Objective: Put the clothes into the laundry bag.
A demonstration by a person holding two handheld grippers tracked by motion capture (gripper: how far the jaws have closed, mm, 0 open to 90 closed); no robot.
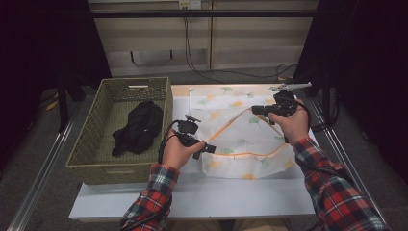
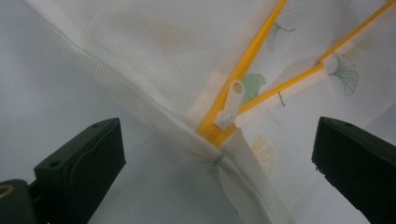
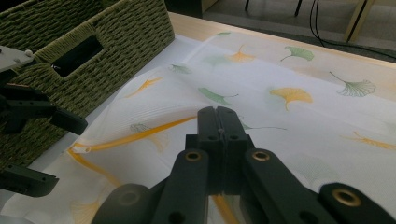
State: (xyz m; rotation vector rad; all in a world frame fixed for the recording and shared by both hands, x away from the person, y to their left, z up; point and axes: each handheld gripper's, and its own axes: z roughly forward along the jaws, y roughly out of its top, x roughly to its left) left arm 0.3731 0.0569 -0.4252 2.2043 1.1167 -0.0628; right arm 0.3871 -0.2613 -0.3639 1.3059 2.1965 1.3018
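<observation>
A white mesh laundry bag (image 1: 243,132) with ginkgo-leaf print and a yellow zipper (image 2: 243,70) lies at centre frame on the table (image 1: 192,197). The right gripper (image 1: 254,110) has its jaws together, apparently pinching the bag's fabric. The left gripper (image 1: 211,148) holds its jaws apart around the zipper pull (image 2: 229,106). At left, a woven basket (image 1: 86,144) contains a black garment (image 1: 139,127).

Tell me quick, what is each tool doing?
Left tool: open, around the zipper pull of the white mesh bag.
Right tool: closed, lifting the bag's fabric.
</observation>
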